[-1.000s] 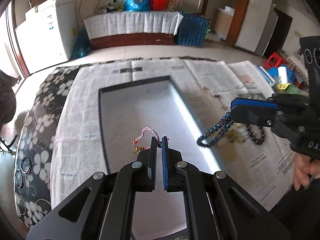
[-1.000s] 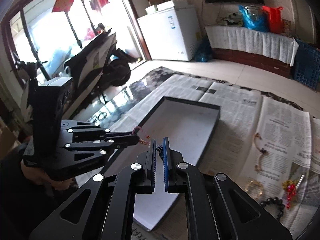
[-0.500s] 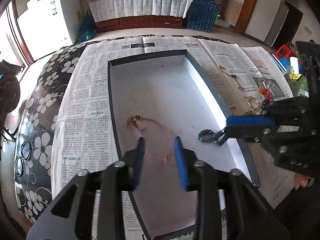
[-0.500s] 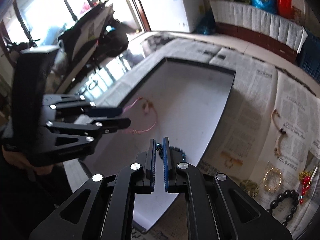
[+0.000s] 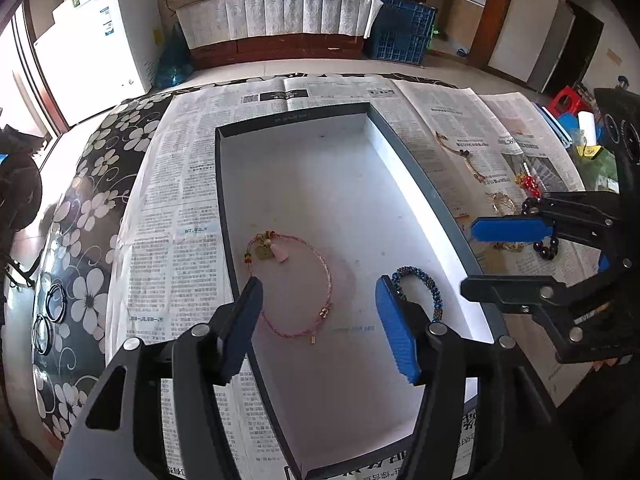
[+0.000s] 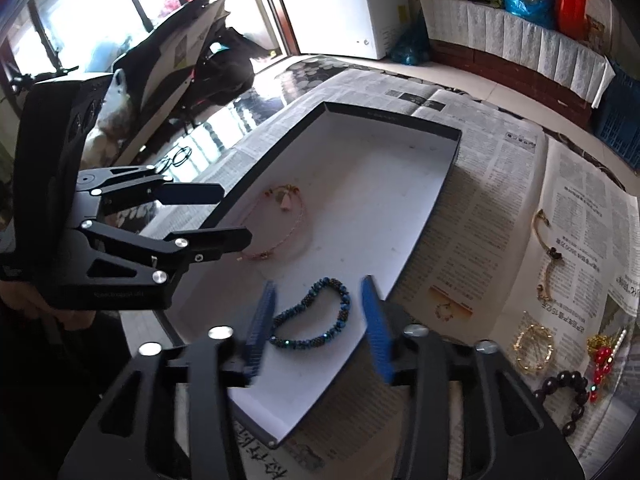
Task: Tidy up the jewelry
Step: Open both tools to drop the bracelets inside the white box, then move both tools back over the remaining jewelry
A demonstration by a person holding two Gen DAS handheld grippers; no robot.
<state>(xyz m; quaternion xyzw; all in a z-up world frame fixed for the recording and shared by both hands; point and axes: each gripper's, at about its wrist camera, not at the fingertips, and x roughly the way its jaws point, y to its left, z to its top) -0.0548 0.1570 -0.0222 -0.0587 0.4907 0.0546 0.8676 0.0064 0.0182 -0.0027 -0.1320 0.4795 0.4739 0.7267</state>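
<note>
Both tools now stand wide open and empty above the shallow white-lined cardboard box [image 5: 420,184] on the newspaper-covered table [image 5: 180,216]. A second ago each was clamped shut on a bracelet. The left tool [image 5: 318,322] has released the pink cord bracelet with gold charms [image 5: 294,284], which lies flat on the box floor. The right tool [image 6: 320,326] has dropped the blue beaded bracelet [image 6: 316,316] beside it, apart. A black bead bracelet [image 6: 568,396] and gold pieces lie on the newspaper, outside the box.
</note>
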